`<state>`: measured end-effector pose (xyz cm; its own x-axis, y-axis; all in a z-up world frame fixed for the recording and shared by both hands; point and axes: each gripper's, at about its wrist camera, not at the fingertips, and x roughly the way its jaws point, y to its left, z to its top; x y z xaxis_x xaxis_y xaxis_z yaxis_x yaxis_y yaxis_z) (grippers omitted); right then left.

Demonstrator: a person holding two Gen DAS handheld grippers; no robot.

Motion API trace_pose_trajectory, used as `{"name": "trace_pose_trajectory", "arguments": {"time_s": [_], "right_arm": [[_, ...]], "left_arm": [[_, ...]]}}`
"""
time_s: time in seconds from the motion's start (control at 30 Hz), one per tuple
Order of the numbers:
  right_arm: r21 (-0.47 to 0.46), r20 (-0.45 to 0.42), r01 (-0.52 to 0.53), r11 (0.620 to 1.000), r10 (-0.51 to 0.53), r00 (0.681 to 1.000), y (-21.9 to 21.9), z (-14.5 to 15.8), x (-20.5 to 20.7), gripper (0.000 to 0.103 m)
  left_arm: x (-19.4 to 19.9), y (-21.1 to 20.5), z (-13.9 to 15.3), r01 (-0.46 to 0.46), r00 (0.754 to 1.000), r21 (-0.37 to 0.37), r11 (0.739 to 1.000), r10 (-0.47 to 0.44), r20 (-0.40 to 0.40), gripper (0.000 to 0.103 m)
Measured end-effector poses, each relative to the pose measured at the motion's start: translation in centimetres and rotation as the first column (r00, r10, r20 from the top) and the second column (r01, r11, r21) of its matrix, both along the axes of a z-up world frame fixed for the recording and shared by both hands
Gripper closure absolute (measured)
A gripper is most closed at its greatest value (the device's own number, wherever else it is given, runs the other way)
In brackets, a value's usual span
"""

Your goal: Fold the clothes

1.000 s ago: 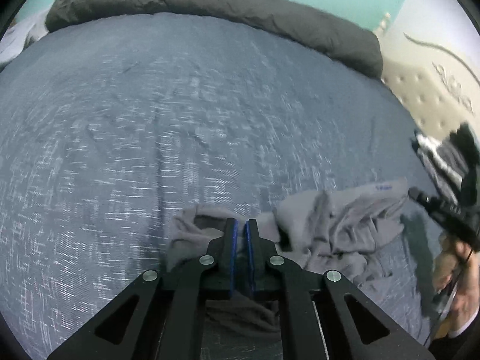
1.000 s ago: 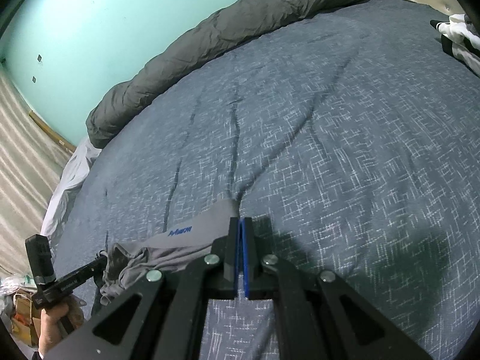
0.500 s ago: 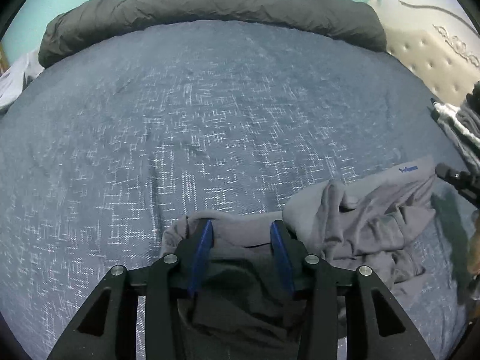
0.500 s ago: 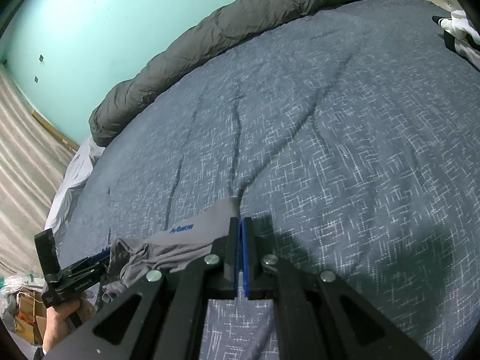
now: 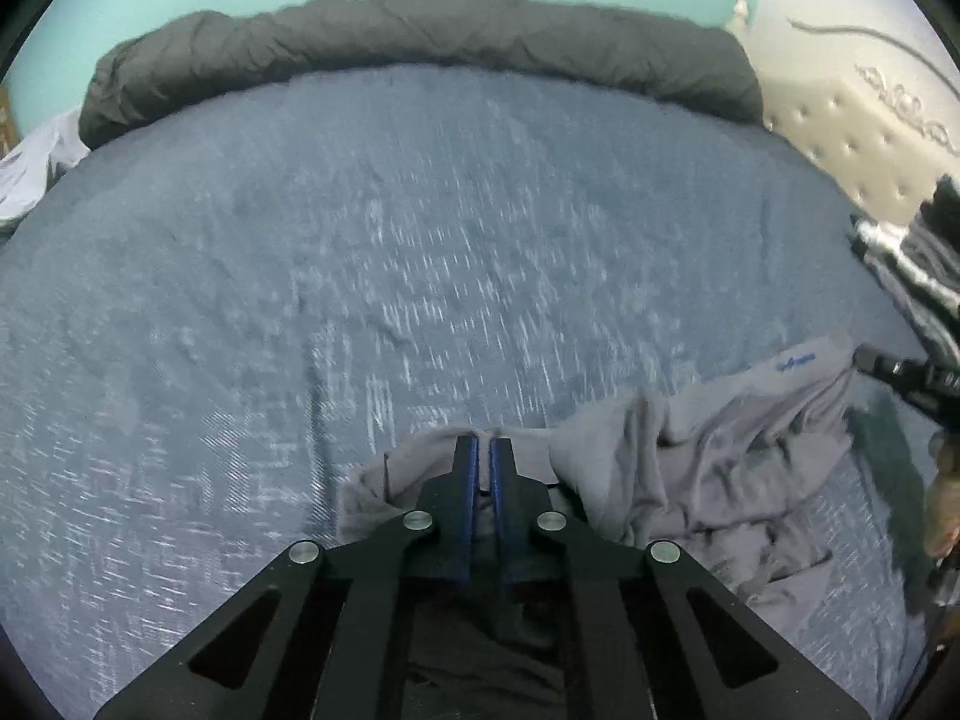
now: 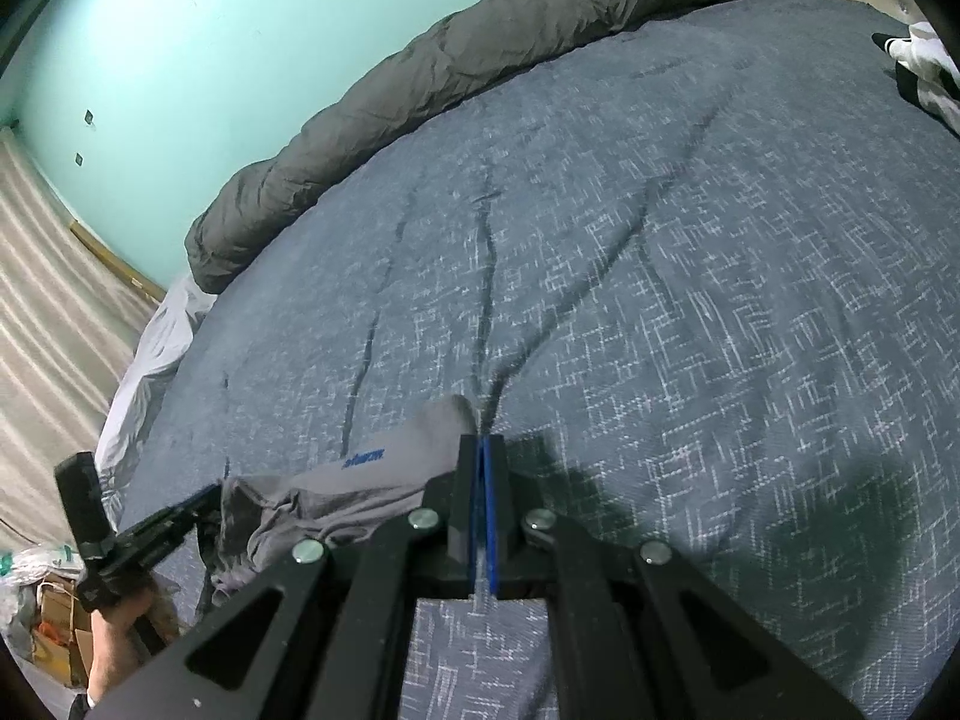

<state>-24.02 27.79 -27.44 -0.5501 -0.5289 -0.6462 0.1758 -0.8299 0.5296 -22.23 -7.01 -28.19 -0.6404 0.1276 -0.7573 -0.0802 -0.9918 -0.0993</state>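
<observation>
The left tool [image 5: 483, 450] is pinched on a soft fold of the grey shirt [image 5: 708, 456]. Its jaws were wide half a second ago and have just been closing on the cloth. The right tool [image 6: 482, 450] is clamped tight on the shirt's other end, same as before. The crumpled shirt lies on the bed [image 5: 420, 252] near its front edge. The bed cover is blue with little white lines. A puffy dark blanket [image 5: 420, 30] lies rolled along the far edge.
</observation>
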Motion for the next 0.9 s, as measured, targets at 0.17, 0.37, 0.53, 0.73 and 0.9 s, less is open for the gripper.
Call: {"name": "trace_pose_trajectory", "arguments": {"time_s": [0.17, 0.37, 0.53, 0.73, 0.9], "right_arm": [[-0.020, -0.046, -0.016, 1.000, 0.015, 0.999, -0.2, 1.0, 0.2, 0.102], [-0.048, -0.126, -0.046, 0.998, 0.039, 0.991, -0.8, 2.6, 0.1, 0.102], [-0.046, -0.136, -0.025, 0.999, 0.019, 0.991, -1.0, 2.6, -0.4, 0.102], [-0.023, -0.156, 0.033, 0.999, -0.036, 0.987, 0.4, 2.8, -0.6, 0.102], [-0.055, -0.113, 0.043, 0.998, -0.049, 0.992, 1.2, 2.0, -1.3, 0.102]], "left_arm": [[0.9, -2.1, 2.5, -0.046, 0.995, 0.105, 0.993, 0.055, -0.081, 0.098], [1.4, -4.1, 4.7, -0.072, 0.984, 0.223, 0.972, 0.106, -0.144, 0.098], [0.3, -4.9, 3.9, -0.077, 0.986, 0.279, 0.957, 0.114, -0.121, 0.098], [-0.7, -4.6, 2.4, -0.102, 0.990, 0.268, 0.958, 0.125, -0.070, 0.095], [-0.2, -3.6, 1.9, -0.089, 0.994, 0.237, 0.967, 0.103, -0.048, 0.093]]}}
